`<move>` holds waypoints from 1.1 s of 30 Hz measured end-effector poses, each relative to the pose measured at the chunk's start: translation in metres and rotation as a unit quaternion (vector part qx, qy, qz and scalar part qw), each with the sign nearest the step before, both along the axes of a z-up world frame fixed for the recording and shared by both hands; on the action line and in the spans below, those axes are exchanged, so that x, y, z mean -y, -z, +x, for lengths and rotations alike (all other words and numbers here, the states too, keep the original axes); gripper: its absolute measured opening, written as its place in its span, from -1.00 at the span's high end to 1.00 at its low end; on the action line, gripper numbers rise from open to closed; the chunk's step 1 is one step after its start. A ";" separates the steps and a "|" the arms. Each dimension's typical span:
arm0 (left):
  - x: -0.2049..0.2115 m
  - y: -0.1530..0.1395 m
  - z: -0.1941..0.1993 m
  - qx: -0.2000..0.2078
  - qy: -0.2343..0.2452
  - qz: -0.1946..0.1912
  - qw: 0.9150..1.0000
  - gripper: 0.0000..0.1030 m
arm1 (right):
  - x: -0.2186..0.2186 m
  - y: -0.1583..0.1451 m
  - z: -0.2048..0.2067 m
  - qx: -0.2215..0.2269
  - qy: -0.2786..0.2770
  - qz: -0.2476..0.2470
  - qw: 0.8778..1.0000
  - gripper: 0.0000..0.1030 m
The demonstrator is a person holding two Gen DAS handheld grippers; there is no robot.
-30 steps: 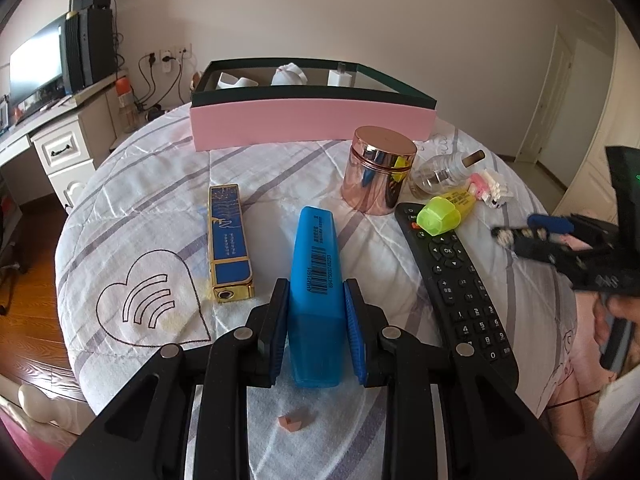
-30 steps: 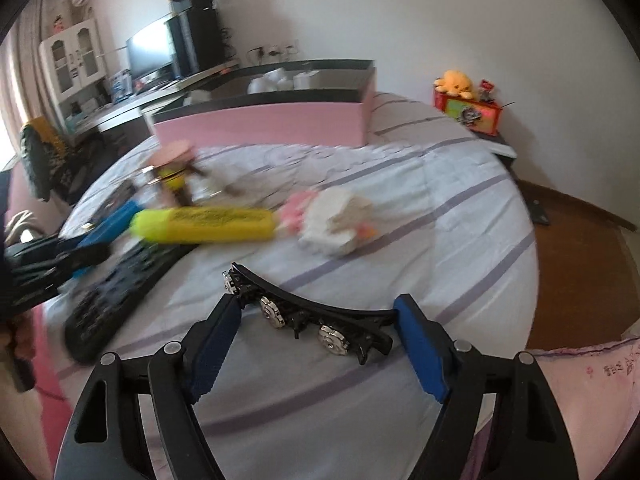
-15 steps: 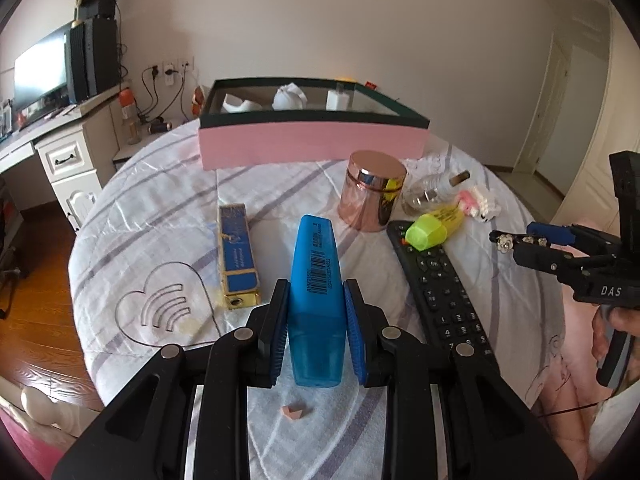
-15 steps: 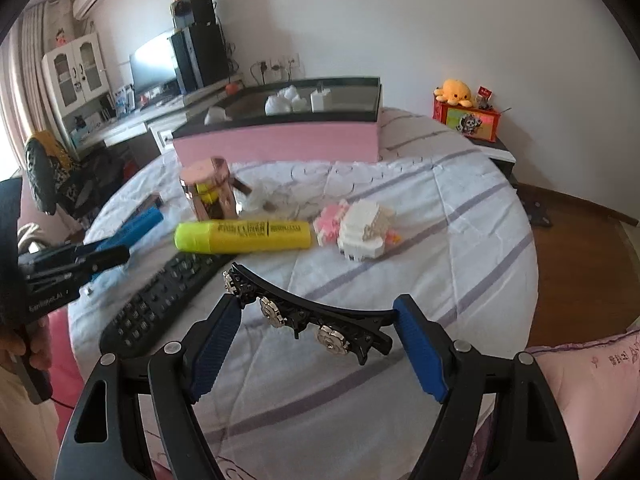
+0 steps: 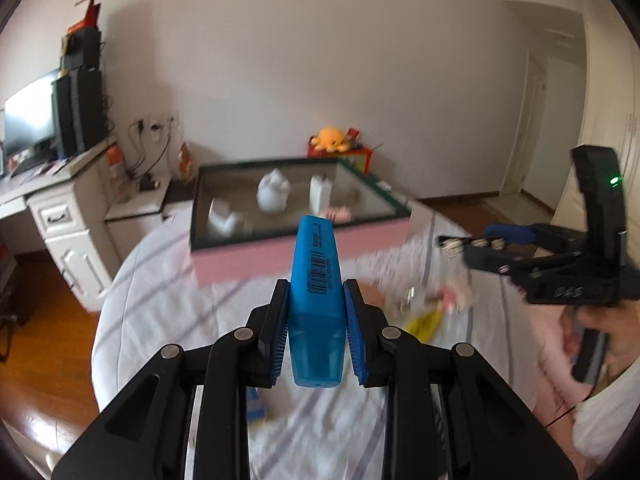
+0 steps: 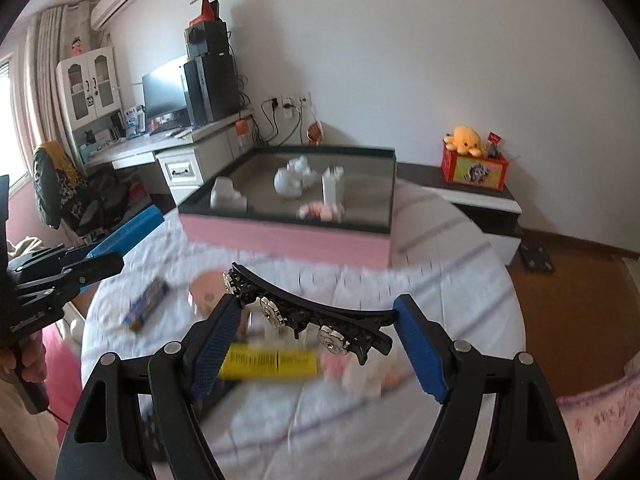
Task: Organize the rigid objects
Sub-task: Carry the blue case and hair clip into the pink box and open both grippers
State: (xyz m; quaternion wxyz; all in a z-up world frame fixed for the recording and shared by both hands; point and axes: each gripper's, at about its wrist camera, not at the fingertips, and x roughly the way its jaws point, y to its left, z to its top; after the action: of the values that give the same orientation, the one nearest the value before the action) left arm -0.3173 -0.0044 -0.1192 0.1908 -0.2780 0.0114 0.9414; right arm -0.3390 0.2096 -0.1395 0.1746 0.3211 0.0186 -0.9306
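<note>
From the left wrist view, my left tool [image 5: 316, 320] was clamped narrowly on the blue highlighter [image 5: 316, 292], its pads pressed on both flanks and its barcoded body pointing away toward the pink box [image 5: 280, 252] at the far end of the bed [image 5: 160, 312]. Inside the box I saw white figures [image 5: 273, 192] and a small pink thing. At the right edge my right hand [image 5: 612, 332] carried the right tool [image 5: 472, 242], seen from the side, with the hair clip's shiny studs at its tip. A yellow highlighter [image 5: 424, 322] lay blurred on the bedspread below it.

From the right wrist view, my right tool [image 6: 320, 332] stood wide, its pads bearing on the two ends of the black hair clip [image 6: 308, 312], which spanned the gap crosswise. Only here could I see the clip's full curve, the rose-gold jar [image 6: 208, 288] and the blue-and-gold case [image 6: 148, 304] on the bed's left, and the yellow highlighter [image 6: 272, 362] lying under the clip. My left tool [image 6: 100, 264] showed at the far left with the blue highlighter [image 6: 128, 228].

Against a second ago, both tools had risen off the bedspread with their grips unchanged; the box now sat lower in both views, showing its inside.
</note>
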 end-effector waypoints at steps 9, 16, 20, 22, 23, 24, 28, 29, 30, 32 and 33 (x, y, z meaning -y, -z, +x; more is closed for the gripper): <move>-0.023 -0.028 -0.088 0.000 0.031 -0.022 0.999 0.49 | 0.023 -0.015 -0.092 -0.002 0.006 0.021 1.000 -0.54; -0.023 -0.008 -0.163 0.048 0.017 -0.036 0.998 0.48 | 0.043 0.005 -0.162 0.044 -0.001 0.054 0.998 -0.54; -0.024 0.013 -0.185 0.079 0.004 -0.057 0.995 0.48 | 0.052 0.023 -0.188 0.086 -0.013 0.053 0.995 -0.54; -0.026 0.022 -0.191 0.087 0.006 -0.061 0.994 0.48 | 0.058 0.029 -0.199 0.098 -0.013 0.066 0.993 -0.54; -0.027 0.026 -0.195 0.092 0.006 -0.064 0.994 0.48 | 0.060 0.031 -0.203 0.102 -0.011 0.071 0.992 -0.54; -0.028 0.029 -0.199 0.097 0.004 -0.062 0.993 0.48 | 0.061 0.033 -0.206 0.103 -0.008 0.073 0.992 -0.54; -0.033 0.037 -0.205 0.101 -0.002 -0.066 0.993 0.48 | 0.063 0.037 -0.215 0.114 -0.003 0.079 0.990 -0.55; -0.034 0.039 -0.206 0.103 -0.003 -0.066 0.992 0.48 | 0.062 0.038 -0.216 0.117 -0.002 0.080 0.990 -0.55; -0.034 0.040 -0.208 0.103 -0.008 -0.067 0.992 0.47 | 0.062 0.039 -0.217 0.118 0.001 0.079 0.990 -0.55; -0.032 0.039 -0.207 0.104 -0.013 -0.063 0.992 0.36 | 0.061 0.041 -0.217 0.121 0.004 0.074 0.990 -0.56; -0.030 0.039 -0.207 0.107 -0.016 -0.060 0.992 0.26 | 0.060 0.041 -0.214 0.118 0.007 0.070 0.990 -0.56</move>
State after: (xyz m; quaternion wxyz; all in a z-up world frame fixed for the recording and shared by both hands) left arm -0.5247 0.0254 -0.1584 0.1583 -0.3883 0.0429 0.9068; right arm -0.5530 0.1501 -0.1805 0.1463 0.4405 0.0608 -0.8837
